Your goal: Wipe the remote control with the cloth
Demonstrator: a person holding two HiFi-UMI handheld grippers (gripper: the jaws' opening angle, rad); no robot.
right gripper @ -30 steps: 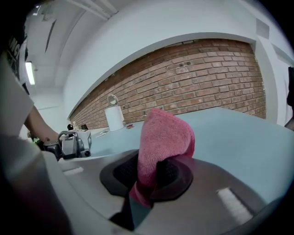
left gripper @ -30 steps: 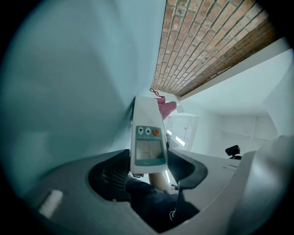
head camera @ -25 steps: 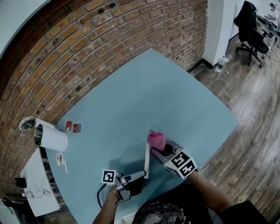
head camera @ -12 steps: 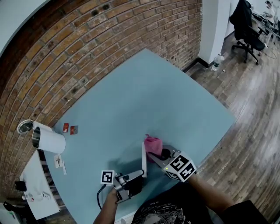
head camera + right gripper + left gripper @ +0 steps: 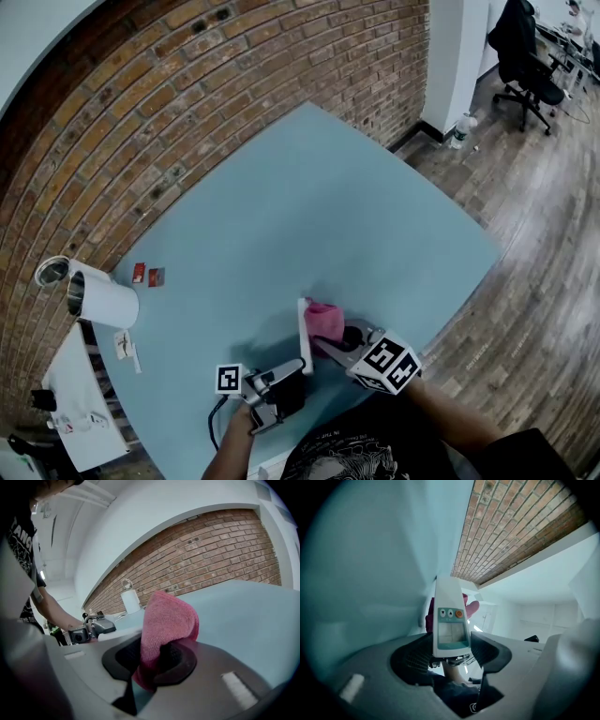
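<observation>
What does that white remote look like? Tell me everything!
The remote is long, slim white plastic with a grey screen, two arrow buttons and one orange button. The left gripper clamps its lower end between its jaws, over the blue table. The pink cloth in the right gripper lies against its back.

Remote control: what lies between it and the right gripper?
The pink cloth, clamped in the right gripper, sits against the remote control; the head view shows it.
</observation>
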